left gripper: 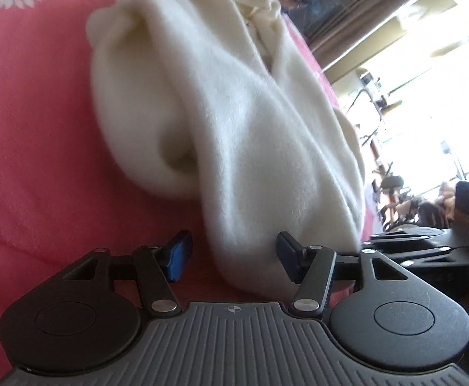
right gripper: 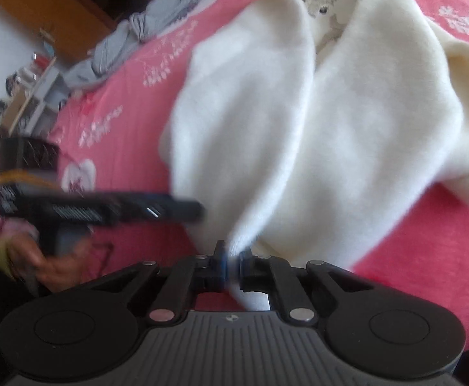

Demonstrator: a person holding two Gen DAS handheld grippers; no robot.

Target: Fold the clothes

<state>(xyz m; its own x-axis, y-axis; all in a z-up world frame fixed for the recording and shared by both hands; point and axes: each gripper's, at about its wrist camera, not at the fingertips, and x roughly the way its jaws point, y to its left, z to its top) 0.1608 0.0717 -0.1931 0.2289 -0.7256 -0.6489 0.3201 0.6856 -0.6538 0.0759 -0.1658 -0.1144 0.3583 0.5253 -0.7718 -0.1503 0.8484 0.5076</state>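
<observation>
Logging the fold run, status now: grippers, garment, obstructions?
Left gripper open, straddling the cream fleece garment. Right gripper shut on its edge. Grey crumpled clothing lies far off on the pink bedspread.

The right claw [right gripper: 232, 265] is closed on a corner of the cream fleece garment [right gripper: 314, 122]. The garment lies bunched on the pink bedspread [right gripper: 427, 241], which carries white floral print. The left claw [right gripper: 199, 210] is at the garment's left edge, blurred. A grey garment [right gripper: 138, 29] lies crumpled farther back.
</observation>
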